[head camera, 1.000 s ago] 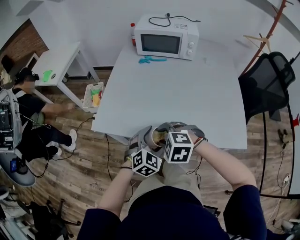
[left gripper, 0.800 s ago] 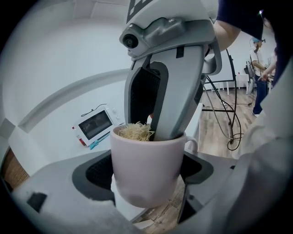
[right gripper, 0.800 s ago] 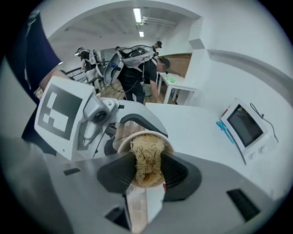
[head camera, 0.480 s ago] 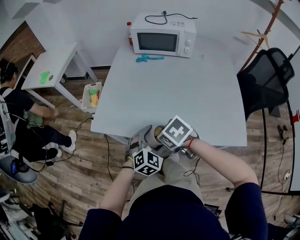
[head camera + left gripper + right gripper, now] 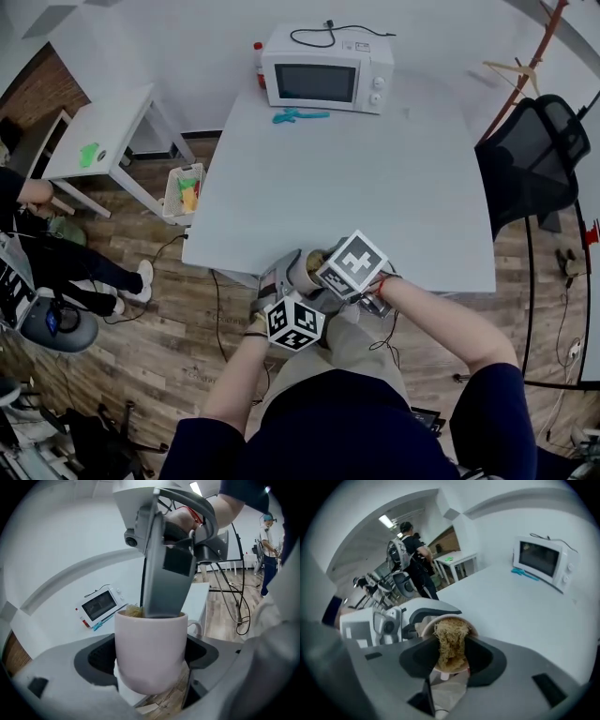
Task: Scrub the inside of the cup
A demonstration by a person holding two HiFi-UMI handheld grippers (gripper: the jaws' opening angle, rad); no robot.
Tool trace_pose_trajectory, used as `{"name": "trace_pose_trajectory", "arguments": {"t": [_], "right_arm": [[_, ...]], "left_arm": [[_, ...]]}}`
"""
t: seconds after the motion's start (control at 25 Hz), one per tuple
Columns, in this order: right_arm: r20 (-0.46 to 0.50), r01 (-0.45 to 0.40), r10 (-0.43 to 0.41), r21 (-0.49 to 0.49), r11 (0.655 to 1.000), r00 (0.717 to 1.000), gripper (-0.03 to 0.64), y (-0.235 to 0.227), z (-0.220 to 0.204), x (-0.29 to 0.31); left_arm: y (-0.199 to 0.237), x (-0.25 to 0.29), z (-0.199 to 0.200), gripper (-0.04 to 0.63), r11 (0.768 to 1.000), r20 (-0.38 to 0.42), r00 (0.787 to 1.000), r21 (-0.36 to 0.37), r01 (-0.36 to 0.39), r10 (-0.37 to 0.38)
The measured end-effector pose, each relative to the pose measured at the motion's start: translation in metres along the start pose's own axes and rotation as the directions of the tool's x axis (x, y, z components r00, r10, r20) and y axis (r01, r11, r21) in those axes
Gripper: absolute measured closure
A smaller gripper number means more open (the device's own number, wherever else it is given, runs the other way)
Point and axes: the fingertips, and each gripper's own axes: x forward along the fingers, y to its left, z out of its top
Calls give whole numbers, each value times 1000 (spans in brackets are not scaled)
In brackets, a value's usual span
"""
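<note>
A pale pink cup (image 5: 149, 651) with a handle on its right is clamped between the jaws of my left gripper (image 5: 150, 656), held over the near edge of the table. In the head view the cup (image 5: 302, 269) shows between the two marker cubes. My right gripper (image 5: 451, 656) is shut on a tan fibrous scrubber (image 5: 451, 641) and points into the cup's mouth (image 5: 443, 620). In the left gripper view the right gripper's grey body (image 5: 166, 573) drops into the cup from above, with the scrubber (image 5: 133, 611) showing at the rim.
A white microwave (image 5: 326, 68) stands at the far edge of the grey table (image 5: 375, 178), with a turquoise tool (image 5: 298, 116) and a red-capped bottle (image 5: 258, 61) beside it. A black chair (image 5: 534, 159) is at the right. A person (image 5: 37, 234) is at the left, next to a small white table (image 5: 108, 131).
My right gripper tilted and pushed down into the cup between the first and second frames, then held. The person at the left has moved further left.
</note>
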Motion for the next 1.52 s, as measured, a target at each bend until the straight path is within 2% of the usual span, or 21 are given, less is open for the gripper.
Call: {"name": "trace_pose_trajectory", "arguments": {"t": [0.12, 0.24, 0.4, 0.56, 0.8, 0.84, 0.88, 0.96, 1.24, 1.32, 1.52], "right_arm": [[13, 21, -18, -235, 972, 1000, 457, 8, 7, 0], [5, 32, -33, -443, 896, 999, 457, 18, 13, -2], [-19, 18, -40, -661, 750, 999, 457, 25, 3, 3], [-23, 13, -54, -809, 588, 998, 457, 29, -2, 4], [4, 33, -90, -945, 325, 996, 457, 33, -9, 4], [10, 38, -99, -958, 286, 995, 457, 33, -10, 4], [13, 40, -105, -964, 262, 994, 457, 33, -12, 4], [10, 37, -109, -966, 255, 994, 457, 34, -14, 4], [3, 41, -126, -953, 299, 992, 457, 27, -17, 4], [9, 53, -135, -944, 325, 991, 457, 22, -16, 0], [36, 93, -143, -905, 416, 989, 457, 1, -13, -22]], "left_arm": [[0, -2, -1, 177, 1000, 4, 1000, -1, 10, -10], [-2, -3, -2, 176, 1000, 9, 1000, -15, 19, -19], [-5, -5, -2, 176, 999, 19, 999, -25, 33, -33], [-7, -6, -1, 176, 999, 22, 999, -30, 44, -43], [-12, -8, 0, 176, 998, 28, 998, -17, 60, -60], [-13, -8, 0, 176, 998, 29, 998, -15, 62, -62], [-14, -9, 0, 177, 998, 29, 997, -13, 65, -64], [-16, -9, 0, 177, 997, 31, 997, -12, 71, -71], [-20, -2, 1, 176, 996, 53, 995, -27, 91, -89], [-18, 3, 2, 176, 995, 65, 994, -48, 92, -89], [-13, 22, 9, 176, 993, 77, 993, -69, 100, -95]]}}
